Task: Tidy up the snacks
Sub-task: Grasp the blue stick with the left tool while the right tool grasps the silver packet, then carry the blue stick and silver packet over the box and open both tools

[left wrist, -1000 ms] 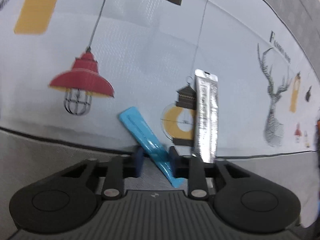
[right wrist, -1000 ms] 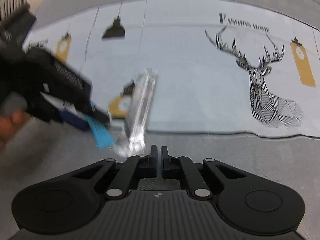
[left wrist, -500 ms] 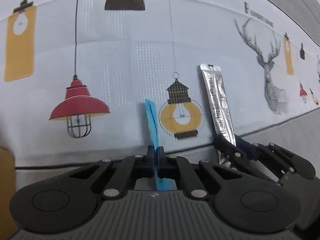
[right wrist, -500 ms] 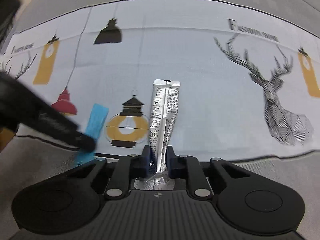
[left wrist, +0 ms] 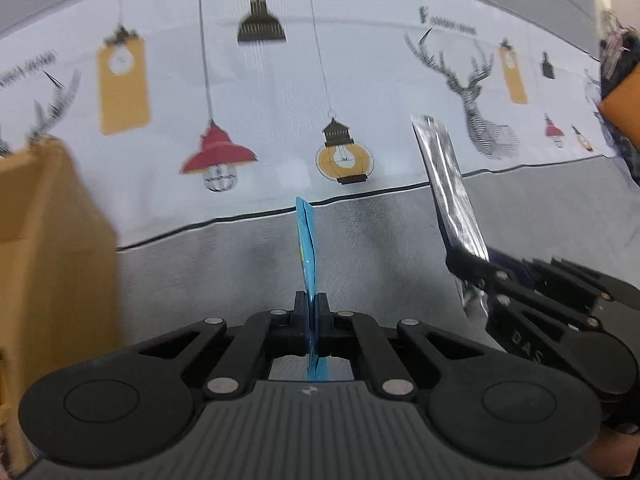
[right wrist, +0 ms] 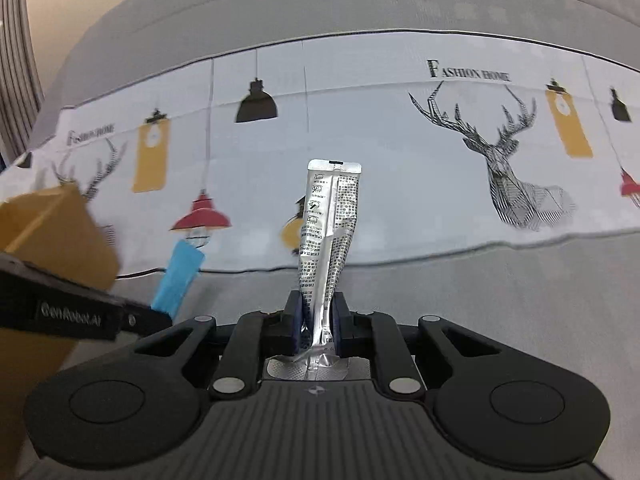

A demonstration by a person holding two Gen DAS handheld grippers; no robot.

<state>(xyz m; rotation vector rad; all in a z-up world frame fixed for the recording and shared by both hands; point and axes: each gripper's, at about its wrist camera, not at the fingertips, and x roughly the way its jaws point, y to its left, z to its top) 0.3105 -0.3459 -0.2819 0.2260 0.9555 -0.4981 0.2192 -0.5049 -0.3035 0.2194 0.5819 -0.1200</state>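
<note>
My left gripper [left wrist: 311, 307] is shut on a thin blue snack packet [left wrist: 306, 240], held edge-on and upright above the grey surface. My right gripper [right wrist: 318, 312] is shut on a long silver snack sachet [right wrist: 330, 220] with printed text, sticking up between the fingers. In the left wrist view the right gripper [left wrist: 466, 266] shows at the right with the silver sachet [left wrist: 444, 172]. In the right wrist view the left gripper [right wrist: 154, 320] enters from the left with the blue packet [right wrist: 178, 276]. Both packets are lifted off the patterned cloth.
A brown cardboard box [left wrist: 48, 248] stands at the left, also in the right wrist view [right wrist: 52, 236]. The white cloth with lamp and deer prints [right wrist: 400, 152] covers the grey surface [right wrist: 500, 280]. An orange object [left wrist: 624, 108] sits at the far right edge.
Both grippers have risen and pulled back from the cloth, each carrying its packet. The views swung left, bringing the cardboard box into sight.
</note>
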